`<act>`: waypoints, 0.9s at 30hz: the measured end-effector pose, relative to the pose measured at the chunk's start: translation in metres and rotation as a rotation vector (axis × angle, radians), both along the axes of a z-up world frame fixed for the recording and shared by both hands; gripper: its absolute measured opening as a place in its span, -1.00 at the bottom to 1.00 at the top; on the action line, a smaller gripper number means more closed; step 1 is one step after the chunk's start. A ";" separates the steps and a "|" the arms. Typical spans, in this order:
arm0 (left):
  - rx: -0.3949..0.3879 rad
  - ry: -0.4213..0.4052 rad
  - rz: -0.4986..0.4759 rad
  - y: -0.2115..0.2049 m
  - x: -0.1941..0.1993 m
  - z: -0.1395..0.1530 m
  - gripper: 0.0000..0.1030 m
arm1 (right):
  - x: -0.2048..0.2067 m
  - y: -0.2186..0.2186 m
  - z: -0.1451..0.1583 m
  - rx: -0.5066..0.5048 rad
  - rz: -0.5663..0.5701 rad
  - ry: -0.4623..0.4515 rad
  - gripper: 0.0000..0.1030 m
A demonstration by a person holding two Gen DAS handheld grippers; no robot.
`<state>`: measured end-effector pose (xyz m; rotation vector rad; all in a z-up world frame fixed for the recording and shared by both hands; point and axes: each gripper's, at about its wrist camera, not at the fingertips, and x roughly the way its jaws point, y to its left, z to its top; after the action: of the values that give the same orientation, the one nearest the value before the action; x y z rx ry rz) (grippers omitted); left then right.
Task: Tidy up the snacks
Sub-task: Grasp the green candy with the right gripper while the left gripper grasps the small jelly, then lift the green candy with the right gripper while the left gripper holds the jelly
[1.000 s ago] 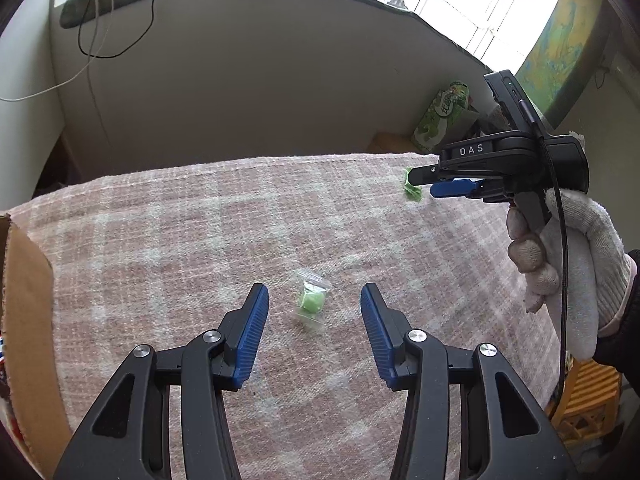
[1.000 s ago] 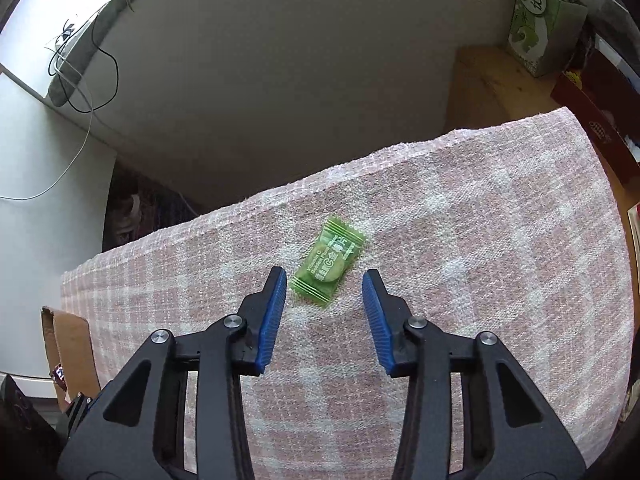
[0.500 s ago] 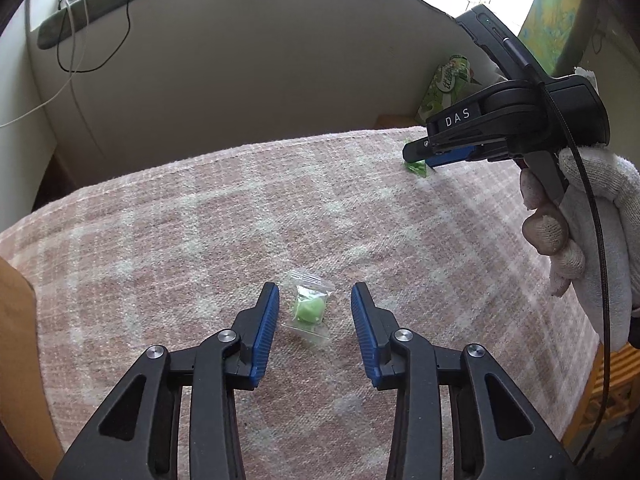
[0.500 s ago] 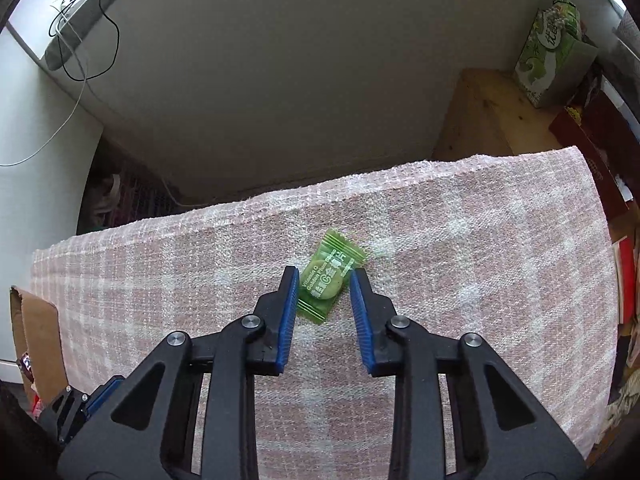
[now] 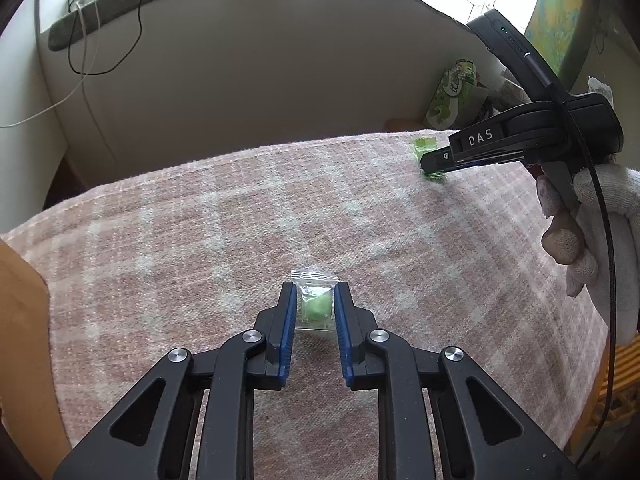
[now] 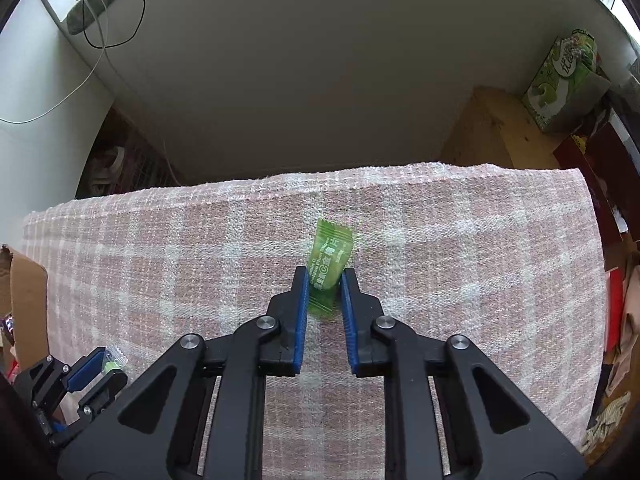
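Note:
A small green candy in a clear wrapper (image 5: 316, 309) lies on the pink plaid cloth (image 5: 200, 220). My left gripper (image 5: 315, 288) is closing on it, and both blue pads touch the wrapper's sides. Further back on the right, a green candy packet (image 6: 331, 252) is tipped up on edge between the pads of my right gripper (image 6: 325, 274), whose jaws are also closing and pinch it. In the left wrist view the right gripper (image 5: 430, 160) covers part of that green packet (image 5: 425, 146). The left gripper (image 6: 98, 364) shows at the lower left of the right wrist view.
A gloved hand (image 5: 592, 216) holds the right gripper. A cardboard box (image 5: 20, 320) stands at the cloth's left edge. Behind the far right corner are a green carton (image 6: 560, 76) and a wooden surface (image 6: 496, 128). A pale wall runs close behind the table.
Both pairs of jaws have narrowed from wide apart to touching their candies. The green packet has turned and tipped up between the right pads. The left gripper sank a little toward the cloth.

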<state>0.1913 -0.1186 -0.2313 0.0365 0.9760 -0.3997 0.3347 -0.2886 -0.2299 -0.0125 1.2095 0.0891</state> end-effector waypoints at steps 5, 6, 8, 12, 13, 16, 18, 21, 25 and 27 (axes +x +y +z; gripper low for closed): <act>-0.025 -0.004 0.021 0.012 -0.009 0.010 -0.66 | -0.009 -0.002 0.005 0.025 0.006 -0.002 -0.84; -0.027 -0.004 0.024 0.014 -0.007 0.011 -0.66 | -0.011 -0.003 0.005 0.032 0.006 -0.003 -0.85; -0.032 -0.008 0.028 0.016 -0.011 0.013 -0.66 | -0.017 -0.006 0.007 0.052 0.007 -0.007 -0.87; -0.048 -0.013 0.041 0.024 -0.015 0.020 -0.66 | -0.029 -0.011 0.012 0.075 0.007 -0.013 -0.89; -0.051 -0.015 0.045 0.026 -0.017 0.021 -0.66 | -0.032 -0.012 0.014 0.081 0.009 -0.014 -0.90; -0.062 -0.015 0.050 0.034 -0.022 0.025 -0.66 | -0.041 -0.012 0.018 0.084 0.017 -0.027 -0.91; -0.061 -0.014 0.048 0.035 -0.025 0.025 -0.66 | -0.043 -0.012 0.019 0.088 0.025 -0.032 -0.92; -0.060 -0.015 0.051 0.036 -0.028 0.027 -0.66 | -0.044 -0.011 0.019 0.095 0.025 -0.033 -0.93; -0.057 -0.019 0.054 0.032 -0.029 0.029 -0.66 | -0.038 -0.030 0.012 0.115 -0.028 -0.014 -0.91; -0.058 -0.020 0.056 0.031 -0.030 0.030 -0.66 | -0.033 -0.038 0.006 0.135 -0.066 0.020 -0.39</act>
<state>0.1613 -0.0879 -0.2013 -0.0387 0.9431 -0.3751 0.3022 -0.3265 -0.2235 0.1466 1.2203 0.1135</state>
